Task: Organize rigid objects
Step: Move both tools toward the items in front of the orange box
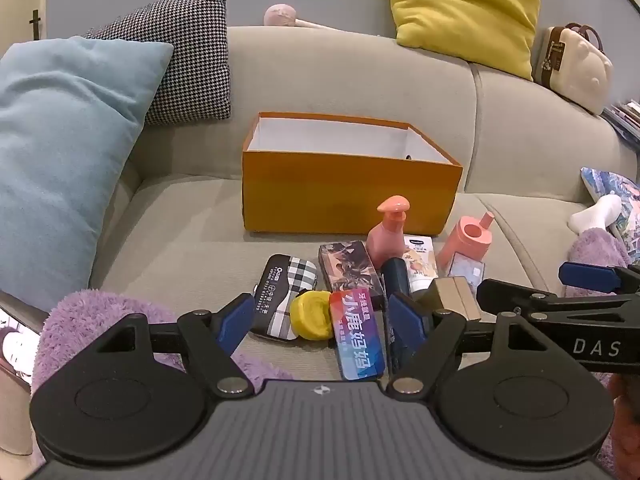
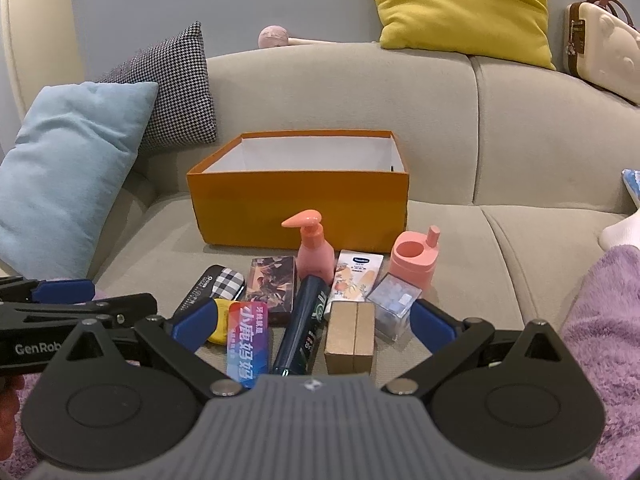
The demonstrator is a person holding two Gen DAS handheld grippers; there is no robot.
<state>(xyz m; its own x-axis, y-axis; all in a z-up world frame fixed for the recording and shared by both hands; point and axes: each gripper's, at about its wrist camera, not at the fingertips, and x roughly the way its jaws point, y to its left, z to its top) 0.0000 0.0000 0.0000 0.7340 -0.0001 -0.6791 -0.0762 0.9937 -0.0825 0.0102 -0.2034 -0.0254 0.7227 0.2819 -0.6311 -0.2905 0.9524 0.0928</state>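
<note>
A: Item one: orange box (image 2: 298, 204), on sofa seat, nothing visible inside; small goods heaped just before it

B: Left claw (image 1: 322, 316) and right claw (image 2: 314, 320), both spread, unladen. We would lift the wooden block (image 2: 350, 336) squarely by its long sides

Left claw (image 1: 322, 316) and right claw (image 2: 312, 320) gape wide, seemingly empty.
</note>
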